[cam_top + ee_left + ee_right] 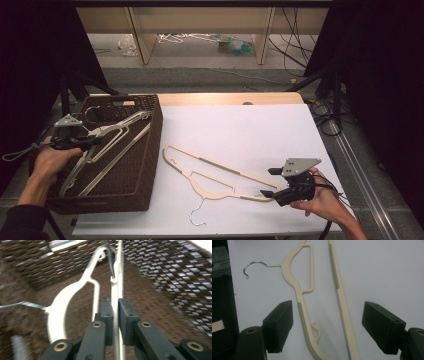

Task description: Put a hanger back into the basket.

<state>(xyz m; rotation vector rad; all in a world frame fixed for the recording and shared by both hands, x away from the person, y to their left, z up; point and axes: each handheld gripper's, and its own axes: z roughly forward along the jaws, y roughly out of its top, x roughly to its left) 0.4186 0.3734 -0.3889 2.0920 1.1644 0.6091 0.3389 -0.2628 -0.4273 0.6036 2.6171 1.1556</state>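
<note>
Right gripper (270,182) hangs open at table's near-right corner around a cream hanger (215,176) on the white top | left gripper (95,141) clamps a white hanger (75,293) inside the wicker basket (150,165) at left edge | judged midway: unclear which way hangers travel.

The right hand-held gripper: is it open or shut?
Open. The right hand-held gripper has its jaws spread wide either side of the cream hanger, touching neither bar.

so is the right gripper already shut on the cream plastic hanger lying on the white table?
No: the right gripper has its jaws wide apart, straddling the cream plastic hanger without touching it.
</note>
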